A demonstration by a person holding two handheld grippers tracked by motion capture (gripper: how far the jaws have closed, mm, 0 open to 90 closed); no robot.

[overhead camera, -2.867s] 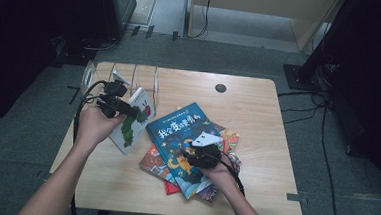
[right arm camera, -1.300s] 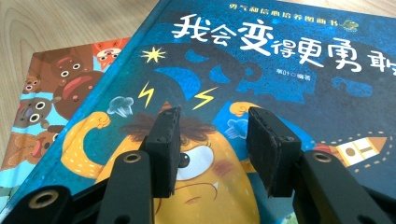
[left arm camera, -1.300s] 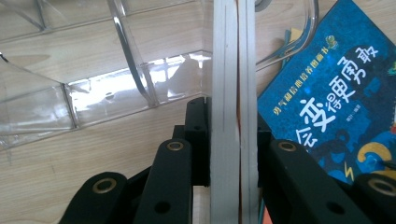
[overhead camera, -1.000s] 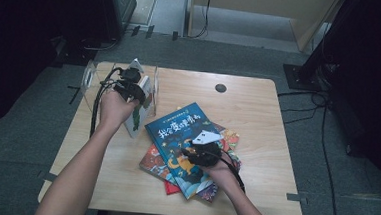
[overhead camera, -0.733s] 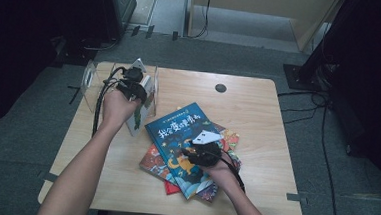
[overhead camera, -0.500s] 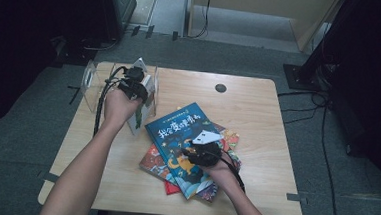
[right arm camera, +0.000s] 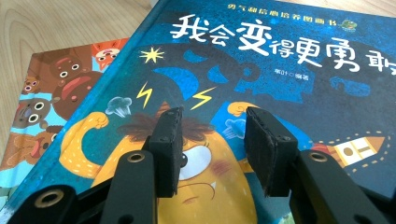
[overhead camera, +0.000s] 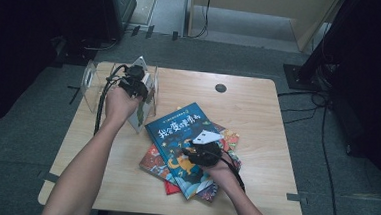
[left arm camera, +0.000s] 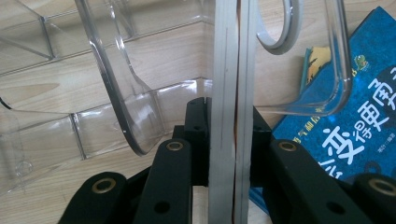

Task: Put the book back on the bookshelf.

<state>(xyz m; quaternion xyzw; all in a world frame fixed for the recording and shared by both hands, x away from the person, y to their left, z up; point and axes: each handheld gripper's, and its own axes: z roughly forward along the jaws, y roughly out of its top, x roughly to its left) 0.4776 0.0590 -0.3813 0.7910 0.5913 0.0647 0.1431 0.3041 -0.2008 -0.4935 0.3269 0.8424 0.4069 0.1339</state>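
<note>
We see the left gripper [overhead camera: 132, 82] at the far left of the counter [overhead camera: 258, 116], its fingers [left arm camera: 196, 130] clamped on the edge of a thin book [left arm camera: 229, 93]; the book stands on edge, upright, its long axis running away from the gripper in the left gripper view, and it sits between 2 curved dividers of a clear acrylic rack [left arm camera: 116, 93]; in the high view the book [overhead camera: 140, 115] tilts a little, its near lower corner toward the middle of the counter; whether it touches the rack's base we cannot tell.

The right gripper [overhead camera: 201, 150] hovers low over a blue picture book [overhead camera: 177, 131] that lies flat on top of a fanned pile of other books [overhead camera: 151, 161]; its fingers [right arm camera: 170, 149] stand apart, with nothing between them, and they have just been narrowing slightly; whether their tips touch the cover we cannot tell; the blue book's long axis runs diagonally, its title end toward the far side of the counter and just beside the rack.

The counter is pale wood with rounded corners and 1 dark round cable port [overhead camera: 220, 88] near its far edge; grey carpet [overhead camera: 325, 166] surrounds it, cables [overhead camera: 304, 102] trail across the floor on the right, and dark equipment stands in the far corners.
</note>
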